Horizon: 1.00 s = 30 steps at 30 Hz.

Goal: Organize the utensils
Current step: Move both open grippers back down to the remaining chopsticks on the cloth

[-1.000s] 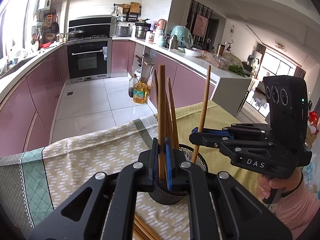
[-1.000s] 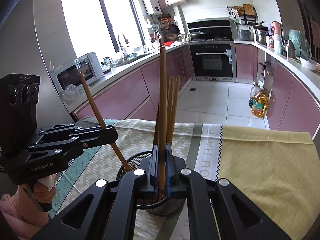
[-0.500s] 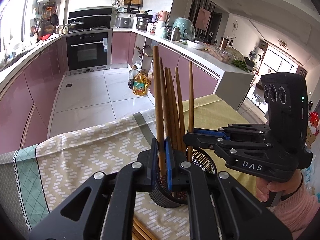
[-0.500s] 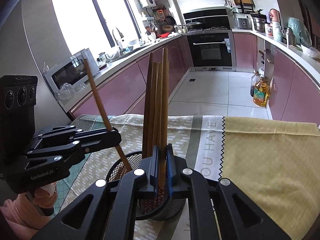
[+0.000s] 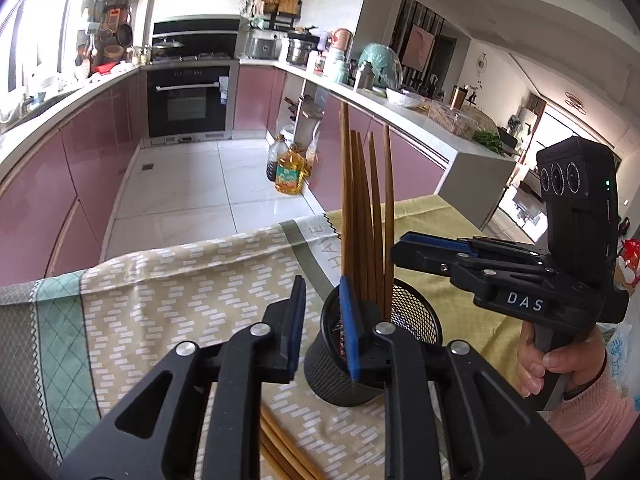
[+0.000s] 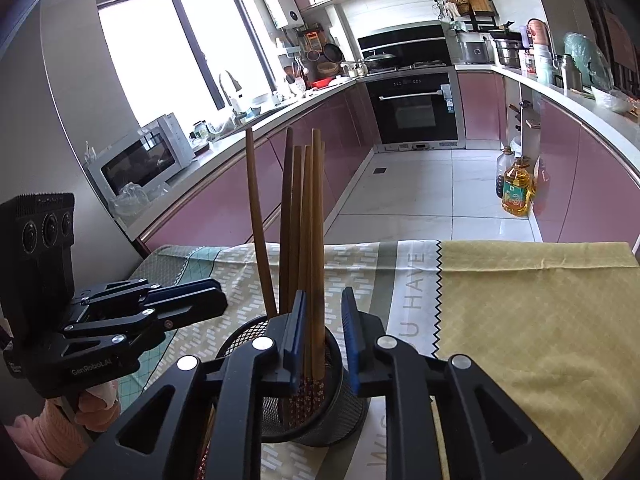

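A black mesh cup [image 5: 416, 312] stands on the tablecloth with several brown chopsticks [image 5: 360, 208] upright in it. My left gripper [image 5: 324, 328] hangs just in front of the cup, its jaws opening; only cloth and the cup's edge show between its blue pads. In the right wrist view the same cup [image 6: 344, 408] sits under my right gripper [image 6: 323, 336], whose jaws are also opening. One of the chopsticks [image 6: 318, 220] stands loose in the gap between them. Another chopstick [image 6: 256, 220] leans left. Each gripper shows in the other's view: right gripper [image 5: 400, 248], left gripper [image 6: 220, 300].
More chopsticks [image 5: 280, 456] lie on the patterned tablecloth [image 5: 180, 288] under my left gripper. The table's far edge drops to a tiled kitchen floor with oil bottles [image 5: 288, 172]. A hand in a pink sleeve [image 5: 560, 364] holds the right gripper.
Both grippers have let go of the chopsticks they held, which have sunk into the cup. The right gripper's chopstick swung from tilted to upright. Both pairs of jaws have parted.
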### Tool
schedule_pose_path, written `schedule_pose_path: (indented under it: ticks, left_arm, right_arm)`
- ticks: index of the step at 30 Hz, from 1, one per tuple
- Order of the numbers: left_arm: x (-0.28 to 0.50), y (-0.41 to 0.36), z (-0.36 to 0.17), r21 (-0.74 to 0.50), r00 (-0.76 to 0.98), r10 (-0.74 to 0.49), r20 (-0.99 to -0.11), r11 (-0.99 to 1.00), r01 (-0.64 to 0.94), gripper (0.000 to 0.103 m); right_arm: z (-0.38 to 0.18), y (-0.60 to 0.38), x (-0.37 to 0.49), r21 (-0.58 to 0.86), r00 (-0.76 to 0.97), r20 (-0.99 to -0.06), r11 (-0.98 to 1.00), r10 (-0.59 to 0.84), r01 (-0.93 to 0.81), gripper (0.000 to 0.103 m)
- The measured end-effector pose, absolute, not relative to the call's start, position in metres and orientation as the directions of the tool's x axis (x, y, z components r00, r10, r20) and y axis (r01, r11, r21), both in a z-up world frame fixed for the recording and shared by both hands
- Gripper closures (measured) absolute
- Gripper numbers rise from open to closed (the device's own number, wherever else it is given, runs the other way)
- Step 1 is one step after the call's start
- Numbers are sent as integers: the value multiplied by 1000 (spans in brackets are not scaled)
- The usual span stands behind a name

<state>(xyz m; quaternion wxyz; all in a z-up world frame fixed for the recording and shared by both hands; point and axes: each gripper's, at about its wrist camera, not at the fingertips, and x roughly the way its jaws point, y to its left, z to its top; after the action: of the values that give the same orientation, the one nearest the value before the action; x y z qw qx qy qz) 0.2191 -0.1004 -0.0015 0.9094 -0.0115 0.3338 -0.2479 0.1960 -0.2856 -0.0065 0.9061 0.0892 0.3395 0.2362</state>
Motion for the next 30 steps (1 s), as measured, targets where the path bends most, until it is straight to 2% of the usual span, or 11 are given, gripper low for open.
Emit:
schedule_pose_path:
  ticks: [2,6,7,8,10,12,13,16,18,25,30]
  left_arm:
    - [210,-92,2,-177,683,-446,-578,886,429,73]
    - [192,-71,8,-156,736,-410,-539,907,391,53]
    - [187,-66,7,-148,747,-398,-533,912,381,51]
    - [183,-62,8,-143,752,-389,-531,917,374,49]
    - [173,-52,5,-126,765,-362,-532,928,352,37]
    - [164,-46,-1,-103,771,-335,-542,937,335,32]
    - [161,-43,-5,-89,774,-317,-548,942,323,26]
    - [151,-37,-17,-55,773,-273,-572,954,296,23]
    - [143,-32,-29,-29,771,-238,-591,961,274,16]
    - [128,-20,-61,16,740,-164,-652,973,231,15]
    - [124,-20,-80,2,710,-157,-686,976,218,15]
  right_arm:
    - [0,-287,186,315,672,-554,870,492,-378,81]
    - [15,-286,161,303,690,-504,855,519,-422,79]
    - [18,-285,154,299,692,-493,849,528,-435,75]
    - [20,-284,148,296,691,-483,843,538,-449,71]
    - [24,-279,134,294,675,-466,820,572,-491,69]
    - [23,-273,122,289,654,-461,799,599,-528,65]
    - [21,-267,116,288,637,-465,785,615,-548,62]
    - [9,-248,105,276,596,-502,769,627,-576,60]
    - [-3,-238,105,286,566,-533,763,629,-580,60]
    - [-60,-209,114,319,480,-658,793,580,-520,60]
    - [-82,-199,115,325,446,-704,809,553,-490,60]
